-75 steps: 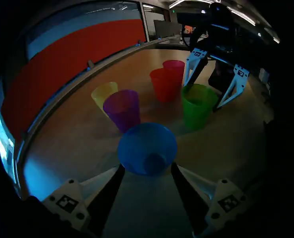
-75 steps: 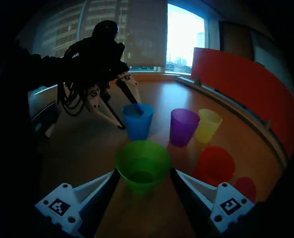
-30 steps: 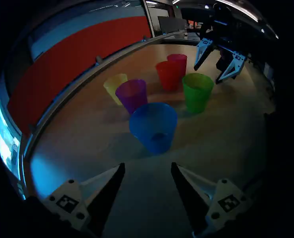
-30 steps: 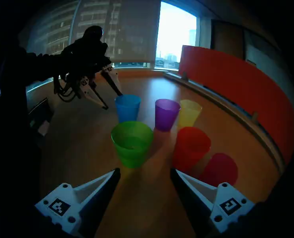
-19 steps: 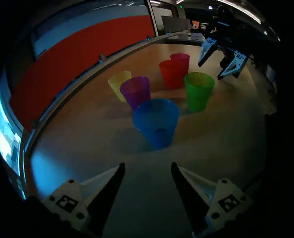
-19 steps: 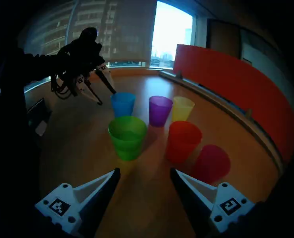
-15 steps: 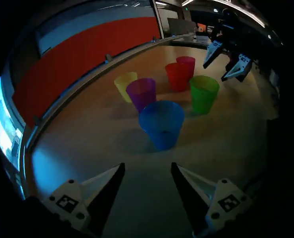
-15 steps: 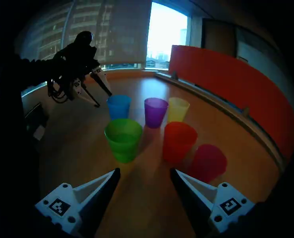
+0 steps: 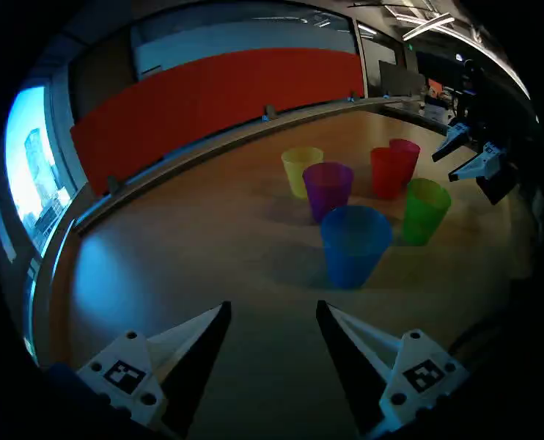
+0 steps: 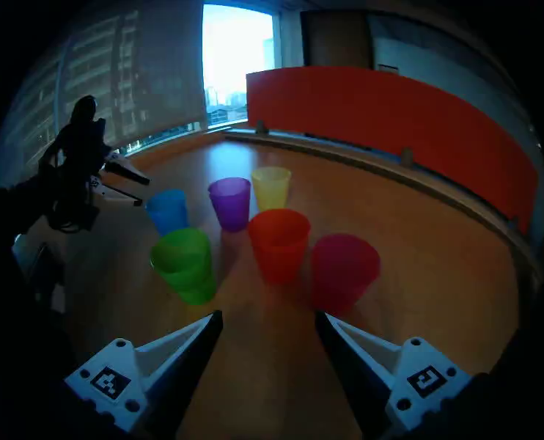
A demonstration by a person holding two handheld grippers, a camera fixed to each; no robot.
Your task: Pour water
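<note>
Dimness hides what the blue cup [image 9: 354, 246] contains; left tongs [image 9: 272, 305] and right tongs [image 10: 268, 314] gape empty.

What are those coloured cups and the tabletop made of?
The blue tapered cup and purple tapered cup look like thin translucent plastic: light glows through their walls. The brown tabletop looks like smooth wood laminate, judging by its soft sheen; real wood is possible.
</note>
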